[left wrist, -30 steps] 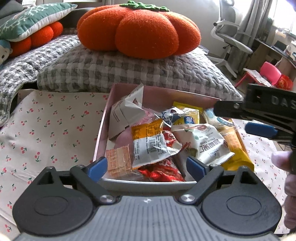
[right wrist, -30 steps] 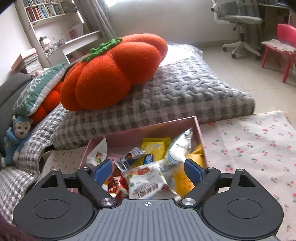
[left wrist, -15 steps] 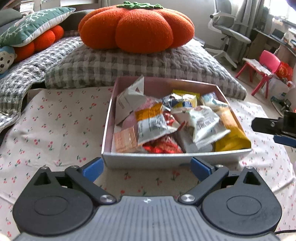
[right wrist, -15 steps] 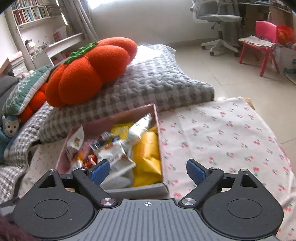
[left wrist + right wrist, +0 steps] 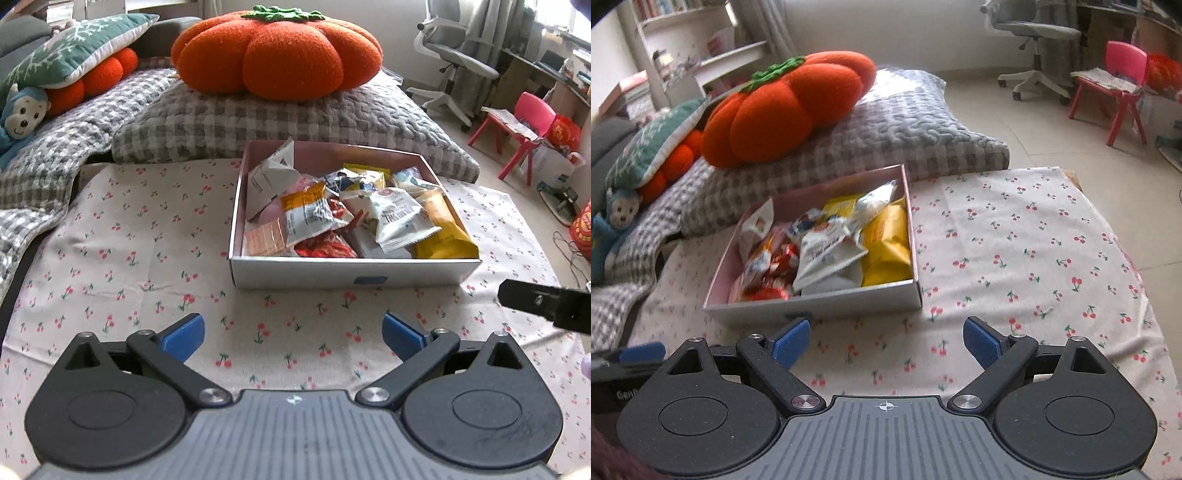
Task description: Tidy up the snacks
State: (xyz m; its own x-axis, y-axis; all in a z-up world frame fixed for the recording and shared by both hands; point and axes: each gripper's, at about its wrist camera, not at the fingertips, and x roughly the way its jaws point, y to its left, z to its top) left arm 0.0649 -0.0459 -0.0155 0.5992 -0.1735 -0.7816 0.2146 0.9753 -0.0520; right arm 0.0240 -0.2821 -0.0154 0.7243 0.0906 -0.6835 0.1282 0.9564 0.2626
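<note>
Left tongs (image 5: 293,338), seen along their own fingers, stood wide apart and held nothing; both blue pads (image 5: 183,336) hung above the cherry-print cloth (image 5: 122,236), short of the box (image 5: 351,275) and touching neither. Right tongs (image 5: 886,339) were likewise spread wide and empty, their pads (image 5: 980,339) over the cloth (image 5: 1027,251) just before the box's (image 5: 812,306) near wall. In the left view a dark part of the right tool (image 5: 543,304) entered from the right edge, beside the box's near right corner and clear of it.

The box lay on the cloth-covered bench, its far wall close to the grey checked cushion (image 5: 280,118) that bore the pumpkin pillow (image 5: 280,51). Snack packets filled it: a white packet (image 5: 399,218) uppermost near the middle, a yellow bag (image 5: 443,229) along the right wall, an orange-topped packet (image 5: 308,214) and a red one (image 5: 325,245) toward the near left, and a white folded packet (image 5: 269,173) standing against the far left corner.

Open cloth extended left of the box and, in the right view, broadly to its right as far as the bench edge (image 5: 1123,236), beyond which lay tiled floor (image 5: 1052,122). A strip of bare cloth separated both tongs from the box.
</note>
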